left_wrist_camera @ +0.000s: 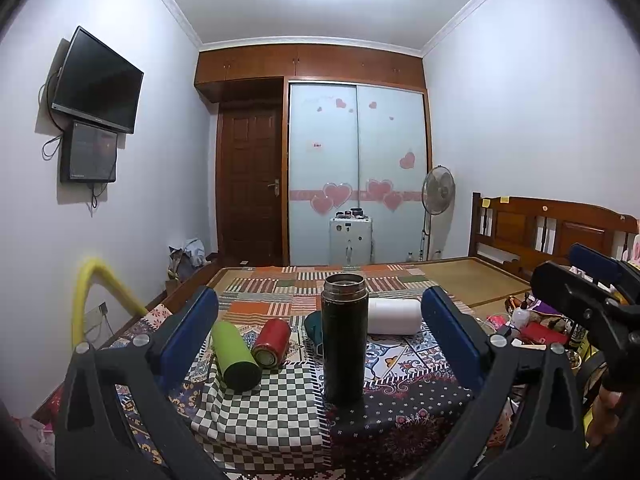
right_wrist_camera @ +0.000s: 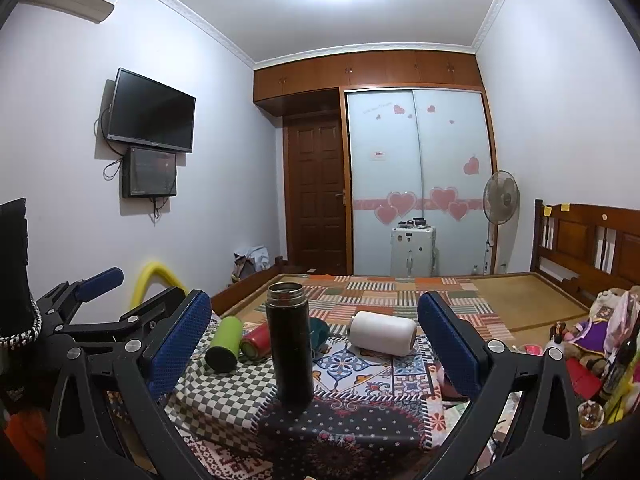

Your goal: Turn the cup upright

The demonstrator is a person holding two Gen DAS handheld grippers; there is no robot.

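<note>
A tall black cup (left_wrist_camera: 345, 338) stands upright on the patterned tablecloth (left_wrist_camera: 400, 400), between the fingers of my open left gripper (left_wrist_camera: 320, 328) but a little beyond them. It also shows in the right wrist view (right_wrist_camera: 289, 344), left of centre. A green cup (left_wrist_camera: 235, 358) (right_wrist_camera: 225, 343), a red cup (left_wrist_camera: 272, 342) (right_wrist_camera: 256, 340) and a white cup (left_wrist_camera: 394, 316) (right_wrist_camera: 383, 333) lie on their sides behind it. A dark teal cup (left_wrist_camera: 313, 332) (right_wrist_camera: 319, 332) is mostly hidden behind the black cup. My right gripper (right_wrist_camera: 314, 334) is open and empty.
The right gripper shows at the right edge of the left wrist view (left_wrist_camera: 588, 300); the left gripper shows at the left of the right wrist view (right_wrist_camera: 100, 300). Clutter and toys (right_wrist_camera: 600, 332) lie right of the table. A bed (right_wrist_camera: 400, 292) lies behind.
</note>
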